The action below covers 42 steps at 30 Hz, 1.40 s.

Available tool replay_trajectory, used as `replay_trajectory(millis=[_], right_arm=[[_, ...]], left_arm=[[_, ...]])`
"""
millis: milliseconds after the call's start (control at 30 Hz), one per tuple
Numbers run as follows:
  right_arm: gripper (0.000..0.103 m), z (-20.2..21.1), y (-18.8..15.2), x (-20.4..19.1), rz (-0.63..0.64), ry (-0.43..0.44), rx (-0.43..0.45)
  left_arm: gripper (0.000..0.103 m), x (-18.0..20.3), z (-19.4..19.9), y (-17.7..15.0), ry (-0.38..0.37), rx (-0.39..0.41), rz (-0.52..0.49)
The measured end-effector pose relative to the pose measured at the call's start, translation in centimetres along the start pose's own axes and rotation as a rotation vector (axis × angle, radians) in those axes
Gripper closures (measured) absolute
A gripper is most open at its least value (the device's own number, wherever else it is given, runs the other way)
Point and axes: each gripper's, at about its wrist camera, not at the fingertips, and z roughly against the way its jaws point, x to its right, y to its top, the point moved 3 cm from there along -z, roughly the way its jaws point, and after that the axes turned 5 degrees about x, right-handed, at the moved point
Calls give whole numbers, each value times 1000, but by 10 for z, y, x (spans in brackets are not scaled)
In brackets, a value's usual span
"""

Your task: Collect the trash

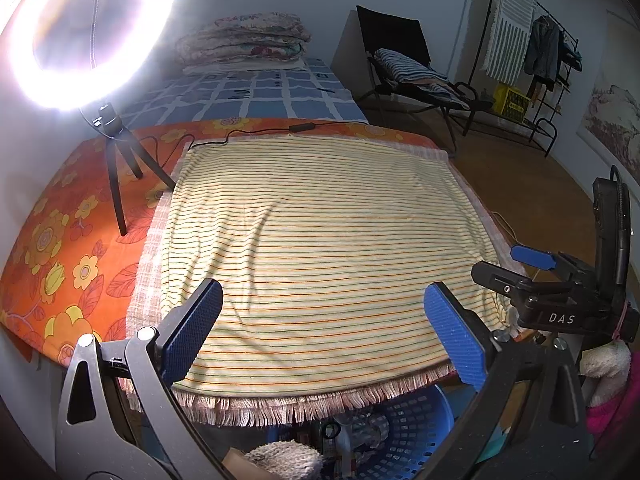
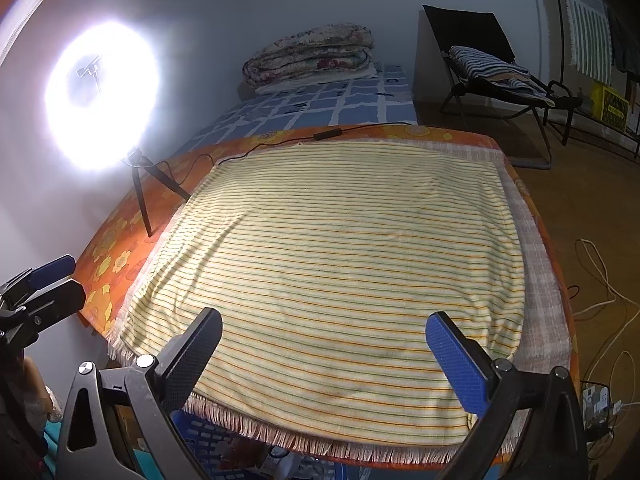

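Both tools are spread wide and holding nothing, left tool and right tool, hovering at the near edge of the surface. The striped cloth on it looks bare, honestly can't spot any trash up there. Only candidate spot is the blue basket down at 6 o'clock under the fringe, jumbled stuff inside but too hidden to tell what. My guess is whatever's in it is light, crumply wrapper-type stuff, so pinch a loose edge gently. Ring light sits at 10 o'clock
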Motion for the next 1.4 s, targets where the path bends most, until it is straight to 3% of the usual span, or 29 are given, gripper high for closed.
replay_trajectory(millis=[1400], right_arm=[[0,0,-7,2,-4,-7,-14]], left_arm=[[1,-3,-3,-5,-1,-11,-9]])
